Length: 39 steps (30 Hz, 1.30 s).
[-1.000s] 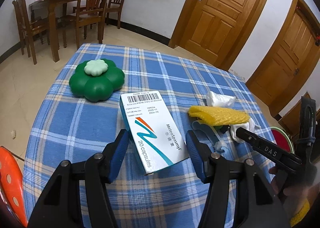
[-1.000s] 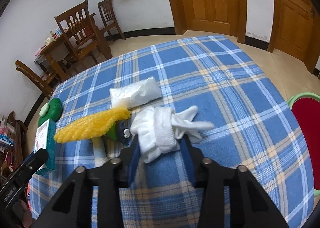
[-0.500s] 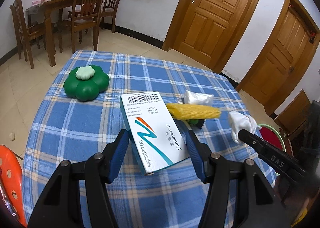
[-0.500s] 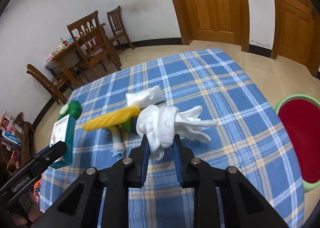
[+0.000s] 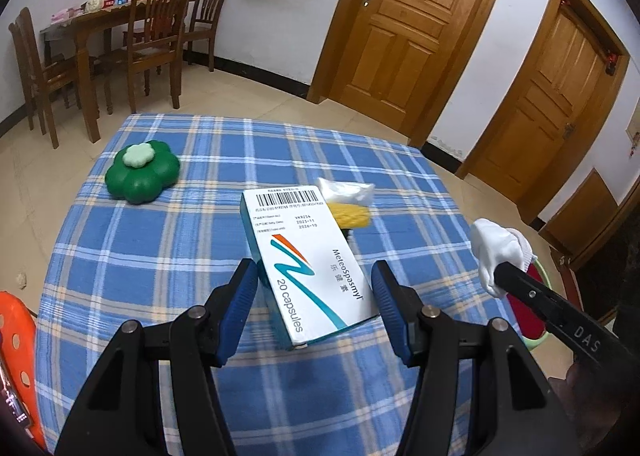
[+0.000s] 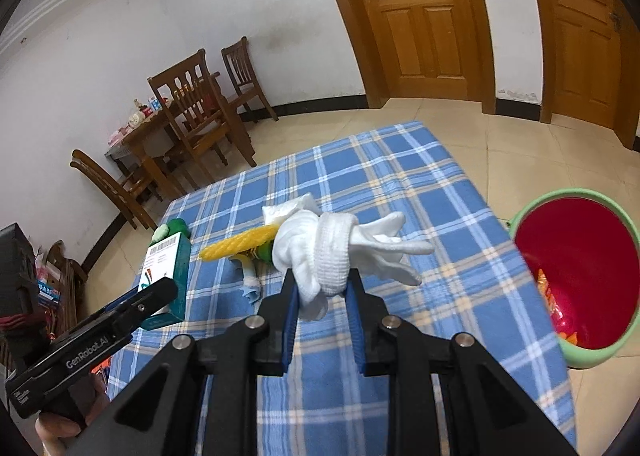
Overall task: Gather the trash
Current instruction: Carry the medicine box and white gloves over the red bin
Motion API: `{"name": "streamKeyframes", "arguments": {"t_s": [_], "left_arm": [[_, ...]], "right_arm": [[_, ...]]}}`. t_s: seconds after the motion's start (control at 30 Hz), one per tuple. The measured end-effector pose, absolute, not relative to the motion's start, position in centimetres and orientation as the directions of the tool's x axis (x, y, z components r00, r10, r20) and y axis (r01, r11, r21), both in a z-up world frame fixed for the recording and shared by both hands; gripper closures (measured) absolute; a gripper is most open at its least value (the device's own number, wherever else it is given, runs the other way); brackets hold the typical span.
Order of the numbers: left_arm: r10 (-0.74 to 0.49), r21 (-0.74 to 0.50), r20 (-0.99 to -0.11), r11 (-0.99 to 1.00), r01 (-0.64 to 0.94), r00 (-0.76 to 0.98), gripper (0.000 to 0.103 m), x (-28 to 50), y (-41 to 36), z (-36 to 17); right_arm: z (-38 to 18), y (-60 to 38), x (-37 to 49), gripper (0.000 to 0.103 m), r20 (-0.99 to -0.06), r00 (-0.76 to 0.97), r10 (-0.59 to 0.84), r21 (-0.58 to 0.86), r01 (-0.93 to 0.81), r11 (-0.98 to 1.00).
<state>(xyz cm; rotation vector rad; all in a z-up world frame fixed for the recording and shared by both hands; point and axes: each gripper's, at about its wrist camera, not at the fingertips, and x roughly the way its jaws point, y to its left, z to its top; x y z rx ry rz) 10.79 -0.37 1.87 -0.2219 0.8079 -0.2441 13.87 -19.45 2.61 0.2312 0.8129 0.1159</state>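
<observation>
My left gripper (image 5: 314, 276) is shut on a white and teal medicine box (image 5: 304, 252) and holds it in the air above the blue checked table (image 5: 160, 256). The right wrist view shows the same box (image 6: 164, 256) at the left. My right gripper (image 6: 322, 280) is shut on a bundled white glove (image 6: 332, 248), lifted off the cloth, with the glove fingers hanging out to the right. This glove (image 5: 500, 248) also shows at the right of the left wrist view. On the table lie a yellow foam net (image 6: 240, 246), a white plastic bag (image 5: 346, 190) and a small crumpled scrap (image 6: 250, 284).
A green bin with a red inside (image 6: 560, 196) stands on the floor right of the table and holds some wrappers. A green flower-shaped object (image 5: 142, 172) sits at the table's far left. An orange stool (image 5: 12, 336) is at the near left. Wooden chairs (image 5: 160, 36) stand beyond.
Both grippers have risen and pulled back from the table. The right gripper closed on the white glove and lifted it off the cloth. The box stays in the left gripper.
</observation>
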Motion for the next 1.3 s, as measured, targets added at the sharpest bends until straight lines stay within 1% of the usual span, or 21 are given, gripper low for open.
{"name": "streamKeyframes", "arguments": {"t_s": [0.03,0.07,0.1,0.17,0.27,0.33,0.67,0.7,0.77,0.93,1.3], "left_arm": [[-0.303,-0.291,-0.685,0.947,0.134,0.663,0.044,10.7,-0.6,1.9],[-0.307,-0.294,-0.685,0.946,0.136,0.660,0.047,10.7,-0.8,2.0],[-0.315,-0.300,-0.687,0.944,0.140,0.655,0.048,10.7,-1.1,2.0],[-0.329,-0.311,-0.688,0.939,0.147,0.647,0.053,10.7,-1.6,2.1],[-0.339,-0.312,-0.688,0.937,0.160,0.642,0.054,10.5,-2.3,2.3],[-0.342,-0.310,-0.689,0.936,0.167,0.638,0.057,10.4,-2.8,2.3],[-0.303,-0.280,-0.716,0.950,0.138,0.629,0.057,10.3,-3.3,1.7],[-0.299,-0.280,-0.721,0.951,0.132,0.625,0.056,10.3,-3.2,1.5],[-0.292,-0.283,-0.733,0.952,0.115,0.614,0.051,10.5,-2.9,1.1],[-0.262,-0.266,-0.769,0.961,0.080,0.584,0.044,10.4,-2.6,-0.4],[-0.226,-0.232,-0.826,0.971,0.055,0.516,0.037,9.9,-2.8,-3.0]], "right_arm": [[2.8,-19.8,13.6,0.078,-0.702,0.687,0.190,0.250,-0.012,0.968],[3.1,-20.1,13.4,0.078,-0.699,0.691,0.186,0.248,-0.010,0.969],[3.2,-20.4,13.1,0.078,-0.696,0.694,0.182,0.246,-0.007,0.969],[3.6,-21.1,12.6,0.078,-0.689,0.703,0.177,0.249,0.001,0.969],[3.9,-22.1,12.0,0.078,-0.679,0.714,0.170,0.254,0.011,0.967],[4.0,-22.8,11.8,0.078,-0.676,0.718,0.168,0.259,0.019,0.966],[3.7,-25.4,10.6,0.078,-0.672,0.723,0.162,0.290,0.055,0.956],[3.5,-25.6,10.4,0.078,-0.673,0.722,0.163,0.295,0.060,0.954],[3.3,-26.0,10.2,0.078,-0.676,0.719,0.164,0.303,0.068,0.951],[3.0,-26.8,9.8,0.078,-0.676,0.719,0.165,0.318,0.082,0.945],[2.1,-27.8,9.0,0.078,-0.684,0.708,0.173,0.339,0.098,0.936]]}}
